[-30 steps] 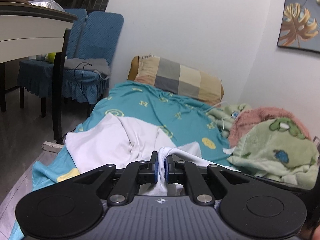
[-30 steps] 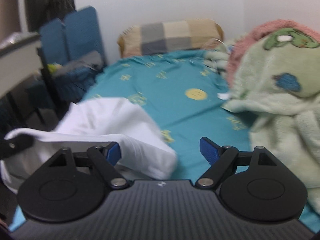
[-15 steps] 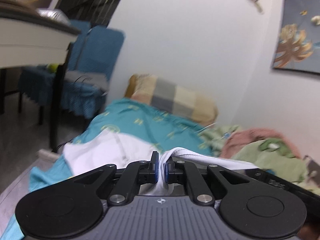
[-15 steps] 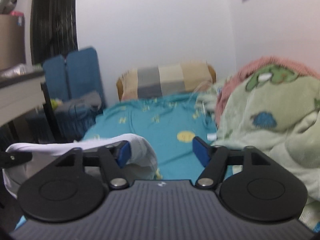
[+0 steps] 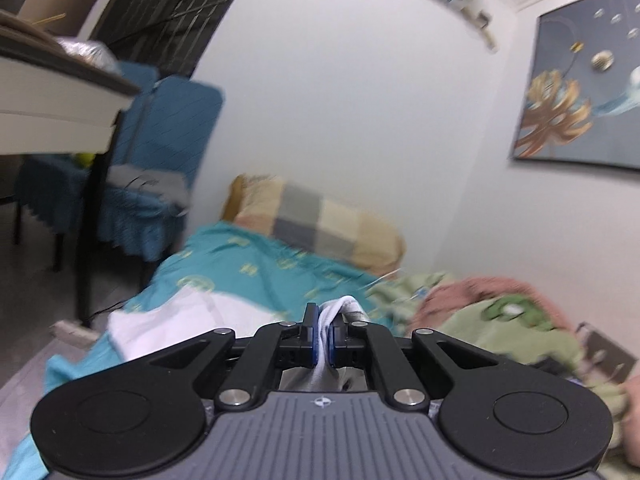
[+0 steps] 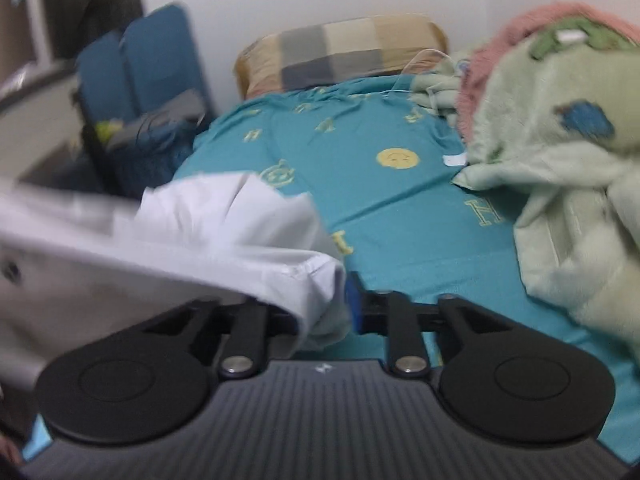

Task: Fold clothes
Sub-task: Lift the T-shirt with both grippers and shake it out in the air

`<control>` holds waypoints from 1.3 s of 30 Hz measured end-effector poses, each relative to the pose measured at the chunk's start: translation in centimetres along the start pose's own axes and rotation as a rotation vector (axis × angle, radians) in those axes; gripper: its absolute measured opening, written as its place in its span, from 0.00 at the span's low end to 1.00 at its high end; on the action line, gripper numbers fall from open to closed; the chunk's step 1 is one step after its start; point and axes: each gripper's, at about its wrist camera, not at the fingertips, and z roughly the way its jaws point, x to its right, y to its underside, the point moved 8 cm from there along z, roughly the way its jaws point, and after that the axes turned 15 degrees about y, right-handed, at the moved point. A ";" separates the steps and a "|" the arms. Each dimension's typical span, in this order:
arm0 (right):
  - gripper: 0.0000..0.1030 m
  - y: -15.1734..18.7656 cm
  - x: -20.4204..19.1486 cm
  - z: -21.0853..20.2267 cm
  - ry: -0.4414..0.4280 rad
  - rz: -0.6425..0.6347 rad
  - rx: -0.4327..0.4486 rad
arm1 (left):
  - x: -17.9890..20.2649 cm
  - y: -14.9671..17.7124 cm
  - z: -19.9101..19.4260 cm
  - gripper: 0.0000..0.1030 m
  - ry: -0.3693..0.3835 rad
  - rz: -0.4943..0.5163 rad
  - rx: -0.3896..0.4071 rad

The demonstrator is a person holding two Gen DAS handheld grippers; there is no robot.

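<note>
A white garment (image 5: 168, 320) lies on the teal bed sheet (image 5: 256, 276) near the bed's front left. My left gripper (image 5: 324, 340) is shut on a bunched white edge of it and holds it raised above the bed. In the right wrist view the same garment (image 6: 224, 220) stretches from the left across my right gripper (image 6: 332, 312). The jaws have closed in on a fold of its hem. The cloth hides the left finger, so the grip is not fully visible.
A checked pillow (image 6: 344, 52) lies at the bed's head. A green and pink blanket (image 6: 560, 128) is heaped along the right side. Blue chairs (image 5: 168, 136) and a desk (image 5: 60, 96) stand left of the bed. A picture (image 5: 580, 80) hangs on the right wall.
My left gripper has lifted and tilted up with the cloth. My right gripper was open and has closed onto the garment's hem and tilted back down toward the bed.
</note>
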 end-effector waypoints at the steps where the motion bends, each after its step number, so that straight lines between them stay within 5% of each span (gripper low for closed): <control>1: 0.10 -0.4 0.2 -0.5 -0.013 0.026 0.026 | -0.7 0.4 0.4 0.05 -0.031 -0.011 -0.025; 6: 0.09 -2.9 -0.6 -3.6 -0.131 0.051 0.166 | -3.1 3.2 1.9 0.07 -0.121 -0.057 -0.186; 10: 0.09 -3.5 -1.1 -4.1 -0.192 0.041 0.175 | -3.8 5.1 2.7 0.31 -0.191 -0.033 -0.298; 15: 0.09 -3.9 -1.4 -5.4 -0.243 0.056 0.195 | -3.0 6.7 3.6 0.65 -0.269 0.041 -0.340; 19: 0.09 -4.5 -1.3 -6.8 -0.254 0.070 0.261 | -3.0 8.7 4.4 0.69 -0.373 0.017 -0.364; 25: 0.09 -5.4 1.3 -6.1 -0.049 0.083 0.318 | -4.1 11.7 2.5 0.63 -0.507 -0.055 -0.424; 28: 0.09 -4.9 2.4 -3.8 0.056 0.048 0.266 | -4.9 9.9 0.9 0.55 -0.557 -0.088 -0.336; 33: 0.21 -1.1 2.7 0.9 0.157 -0.072 0.034 | -5.9 5.0 -1.8 0.42 -0.604 -0.122 -0.146; 37: 0.22 3.0 1.0 3.1 0.124 -0.186 -0.162 | -6.0 3.3 -2.0 0.22 -0.594 -0.147 -0.088; 39: 0.21 4.0 0.7 3.0 0.124 -0.200 -0.190 | -6.3 3.0 -1.8 0.16 -0.579 -0.173 -0.079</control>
